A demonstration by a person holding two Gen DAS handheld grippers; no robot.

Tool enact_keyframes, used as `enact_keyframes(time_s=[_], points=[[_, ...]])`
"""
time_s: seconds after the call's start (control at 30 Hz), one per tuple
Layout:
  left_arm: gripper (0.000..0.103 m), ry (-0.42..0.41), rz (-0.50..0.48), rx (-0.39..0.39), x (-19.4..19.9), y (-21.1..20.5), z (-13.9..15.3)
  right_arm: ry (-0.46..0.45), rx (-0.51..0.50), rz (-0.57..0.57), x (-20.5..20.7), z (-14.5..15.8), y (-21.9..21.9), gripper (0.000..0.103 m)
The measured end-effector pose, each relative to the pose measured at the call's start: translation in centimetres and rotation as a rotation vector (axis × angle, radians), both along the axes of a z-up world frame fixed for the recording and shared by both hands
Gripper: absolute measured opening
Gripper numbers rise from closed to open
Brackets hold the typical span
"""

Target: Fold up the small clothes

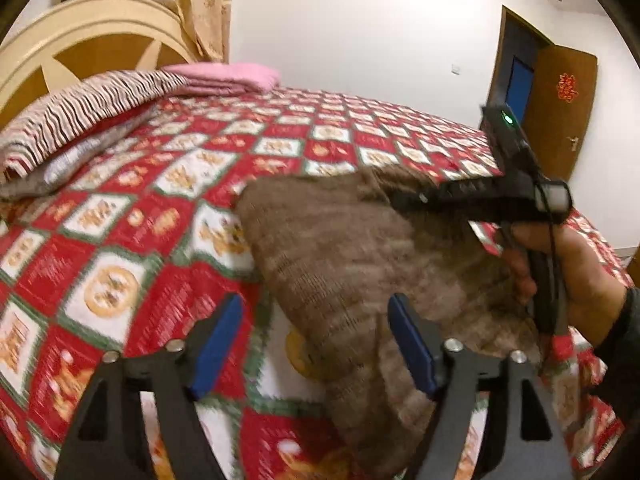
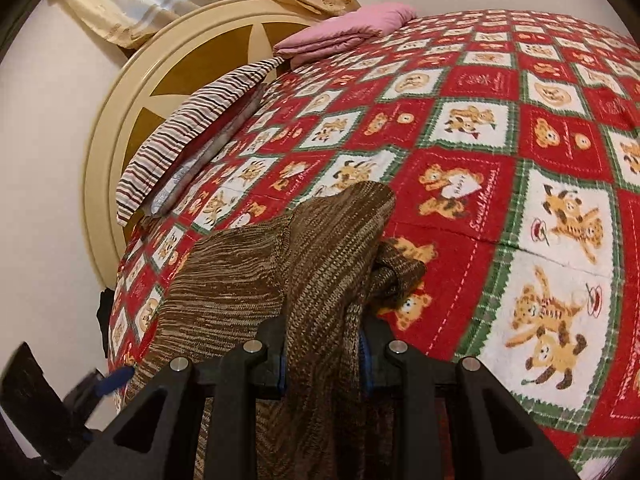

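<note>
A brown knitted sweater [image 1: 340, 264] lies partly lifted on the red patterned bedspread [image 1: 160, 184]. My left gripper [image 1: 316, 344] is open, its blue pads on either side of the sweater's near part, holding nothing. My right gripper [image 2: 324, 360] is shut on a bunched fold of the sweater [image 2: 328, 264], which drapes over and between its fingers. In the left wrist view the right gripper [image 1: 404, 200] reaches into the sweater's far right side, held by a hand [image 1: 568, 268]. One blue pad of the left gripper [image 2: 114, 378] shows at the lower left of the right wrist view.
A striped pillow [image 1: 80, 120] and a folded pink cloth [image 1: 228, 76] lie at the head of the bed by the round headboard [image 1: 80, 36]. An open door [image 1: 560, 112] stands at the far right. The bedspread [image 2: 520, 200] stretches wide to the right.
</note>
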State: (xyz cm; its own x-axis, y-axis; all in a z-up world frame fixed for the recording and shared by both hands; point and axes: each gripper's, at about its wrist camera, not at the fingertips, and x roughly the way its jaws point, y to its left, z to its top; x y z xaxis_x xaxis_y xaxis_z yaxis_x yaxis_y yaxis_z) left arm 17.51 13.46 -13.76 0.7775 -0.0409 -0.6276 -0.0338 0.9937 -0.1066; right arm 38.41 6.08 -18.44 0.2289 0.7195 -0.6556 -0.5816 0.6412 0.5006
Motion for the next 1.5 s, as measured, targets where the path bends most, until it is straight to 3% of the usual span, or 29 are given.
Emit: enact_keyframes(time_s=[0.1,0.13,0.23,0.33,0.4,0.53,0.63,0.73,0.97,1.23,1.5], points=[[0.084,-0.011,0.045,0.086,2.0,0.8,-0.3,-0.019,-0.035,-0.018,-0.4,0.4,-0.1,0.037],[0.090,-0.003,0.056,0.109,2.6,1.0,-0.7,-0.043,-0.055,-0.030,-0.8,0.9,-0.2,0.037],[0.094,0.020,0.069,0.162,3.7,1.3,-1.9,-0.162,-0.063,-0.036,-3.4,3.7,-1.2,0.037],[0.098,0.034,0.070,0.137,3.7,1.4,-2.7,-0.234,-0.018,0.010,-6.7,5.7,-2.0,0.039],[0.099,0.038,0.081,0.121,3.7,1.7,-2.6,-0.249,-0.001,0.053,-8.7,5.7,-2.0,0.047],[0.099,0.027,0.089,0.112,3.6,2.0,-1.4,-0.262,-0.091,0.105,-11.6,3.7,-1.3,0.047],[0.103,0.013,0.120,0.118,3.6,2.6,-1.0,-0.259,-0.168,0.059,-11.9,2.1,-2.0,0.047],[0.103,0.059,0.108,0.131,4.5,2.5,-2.3,-0.229,-0.151,0.032,-11.7,1.5,-3.2,0.047],[0.103,0.058,0.100,0.133,4.6,2.1,-3.1,-0.263,-0.183,-0.006,-12.0,0.8,-3.4,0.047],[0.103,0.050,0.086,0.053,4.6,2.9,-3.7,-0.303,-0.190,-0.068,-12.4,0.2,-2.9,0.048],[0.103,0.042,0.088,0.038,4.4,2.9,-3.8,-0.316,-0.209,-0.097,-12.7,0.0,-2.5,0.050]])
